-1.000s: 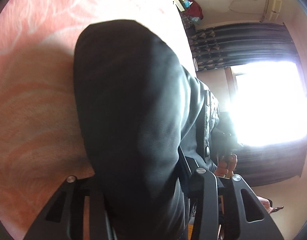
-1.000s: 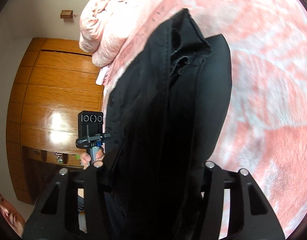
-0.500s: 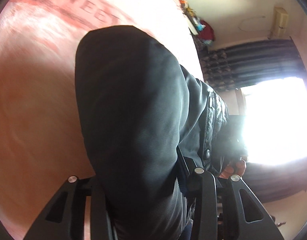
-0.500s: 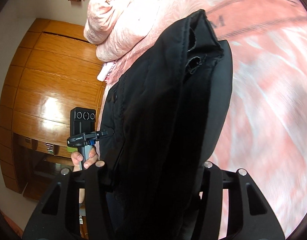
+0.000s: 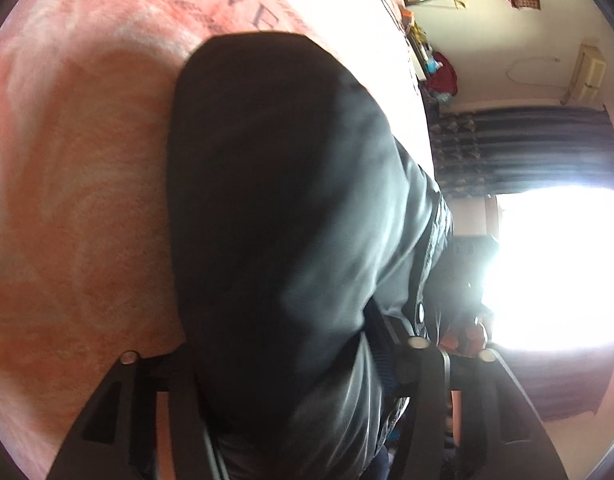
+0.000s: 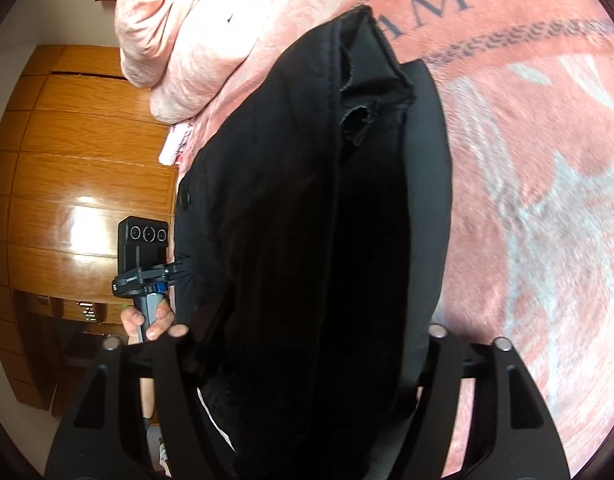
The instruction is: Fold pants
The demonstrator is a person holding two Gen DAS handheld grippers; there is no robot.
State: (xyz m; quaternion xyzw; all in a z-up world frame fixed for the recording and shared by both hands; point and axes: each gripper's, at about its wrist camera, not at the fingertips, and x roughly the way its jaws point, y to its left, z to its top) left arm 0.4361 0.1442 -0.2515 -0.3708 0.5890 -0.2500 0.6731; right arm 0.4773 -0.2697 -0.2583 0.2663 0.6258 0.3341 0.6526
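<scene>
Now, the scene line by line:
Pants: the black heavy-fabric pants [image 5: 291,240] hung as a bunched fold above the bed, filling the middle of both wrist views; in the right wrist view the same pants [image 6: 307,220] showed a stitched seam and an open hem end near the top.
Left claw: the black two-finger left claw [image 5: 303,364] was clenched on the pants, cloth bulging up between its two fingers and hiding the tips.
Right claw: the black two-finger right claw [image 6: 307,344] was likewise grasping the pants, the fabric packed between both fingers.
Bed: the pink and salmon patterned blanket [image 6: 539,184] with dark woven lettering lay beneath and behind the pants; whether the cloth touched it could not be told.
Quilt: a crumpled pale pink quilt [image 6: 187,32] sat heaped at the far edge of the bed.
Hand: a bare hand [image 6: 149,320] gripped the handle of the other gripper beside the pants, with its black camera block [image 6: 147,236] above.
Wardrobe: glossy orange-brown wooden wardrobe panels [image 6: 79,160] stood behind that hand.
Window: a blown-out bright window [image 5: 555,268] under dark striped curtains [image 5: 527,148] lay to the right of the pants.
</scene>
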